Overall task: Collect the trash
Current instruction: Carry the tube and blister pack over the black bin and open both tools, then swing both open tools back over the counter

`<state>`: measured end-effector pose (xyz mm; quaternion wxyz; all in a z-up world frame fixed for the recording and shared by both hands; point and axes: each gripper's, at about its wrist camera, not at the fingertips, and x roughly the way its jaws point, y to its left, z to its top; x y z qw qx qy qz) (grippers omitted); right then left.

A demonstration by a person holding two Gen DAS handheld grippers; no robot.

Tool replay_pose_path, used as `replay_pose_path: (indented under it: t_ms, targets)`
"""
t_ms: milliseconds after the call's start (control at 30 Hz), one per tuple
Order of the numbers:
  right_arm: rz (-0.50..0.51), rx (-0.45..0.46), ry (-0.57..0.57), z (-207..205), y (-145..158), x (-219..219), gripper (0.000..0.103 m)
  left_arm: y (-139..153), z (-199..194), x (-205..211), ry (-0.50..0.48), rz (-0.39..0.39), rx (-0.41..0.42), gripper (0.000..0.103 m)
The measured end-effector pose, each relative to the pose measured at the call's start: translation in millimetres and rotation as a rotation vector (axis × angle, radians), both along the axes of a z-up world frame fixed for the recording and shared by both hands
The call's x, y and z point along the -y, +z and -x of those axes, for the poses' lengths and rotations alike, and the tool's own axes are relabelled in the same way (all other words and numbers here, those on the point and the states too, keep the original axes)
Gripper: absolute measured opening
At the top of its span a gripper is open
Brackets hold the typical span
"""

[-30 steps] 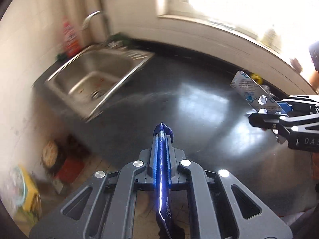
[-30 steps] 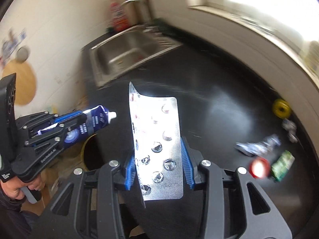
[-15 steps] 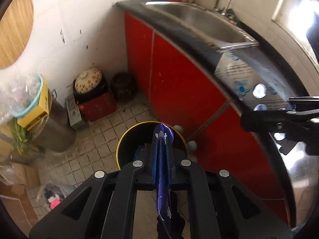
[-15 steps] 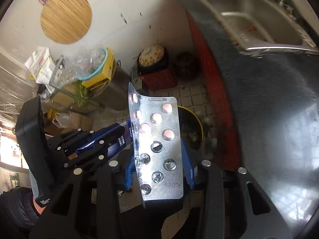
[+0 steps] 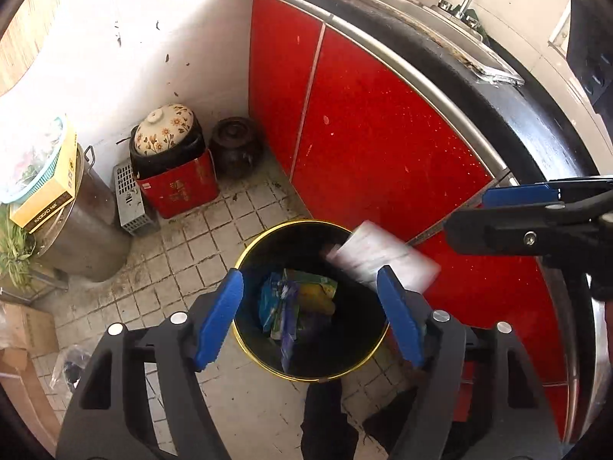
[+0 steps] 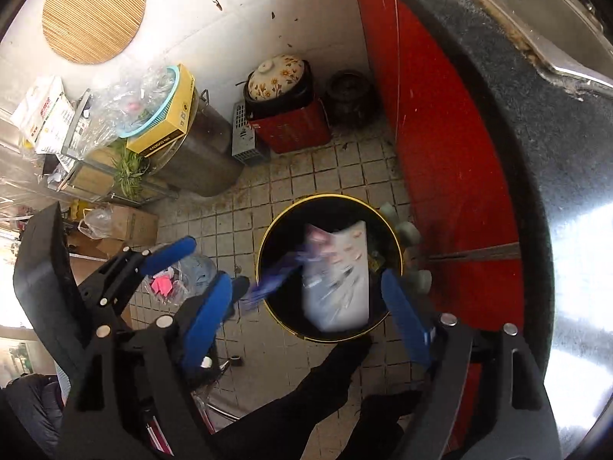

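The silvery blister pack [image 6: 337, 276], motion-blurred, hangs loose over the gold-rimmed black bin [image 6: 264, 264], long axis upright, pills topmost. Right gripper [image 6: 306, 318] and left gripper [image 5: 308, 318] are opening, nothing between them.

Yellow box [image 5: 49, 199] — side print, perhaps "KACAO".

A cramped kitchen corner: glossy red cabinet doors [image 5: 383, 145] run beneath a dark countertop [image 5: 536, 115] fitted with a steel sink [image 6: 567, 38]. Small, grimy square floor tiles [image 5: 214, 237] meet a scuffed white wall [image 5: 153, 38], where a round woven mat [image 6: 94, 9] hangs. Against the wall stand a floral-lidded clay pot [image 5: 163, 130] on a red box [image 5: 178, 188], a dark jar [image 5: 235, 145] and a large steel pot [image 6: 207, 153]. Daylight glares off the countertop.
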<state>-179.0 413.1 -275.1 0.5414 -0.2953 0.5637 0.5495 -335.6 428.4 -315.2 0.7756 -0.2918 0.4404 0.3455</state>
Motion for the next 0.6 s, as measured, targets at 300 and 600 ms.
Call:
replay_pose_path:
  t_ms: [300,600]
  targets:
    - [-0.103,0.027,-0.132,-49,72,63,0.081,54,-15,24,-0.099,-0.108,-0.056,0.084]
    - [-0.222,0.260,-0.574,-160,182,247,0.082,158,-139,111,-0.468,-0.234,0.061,0.090]
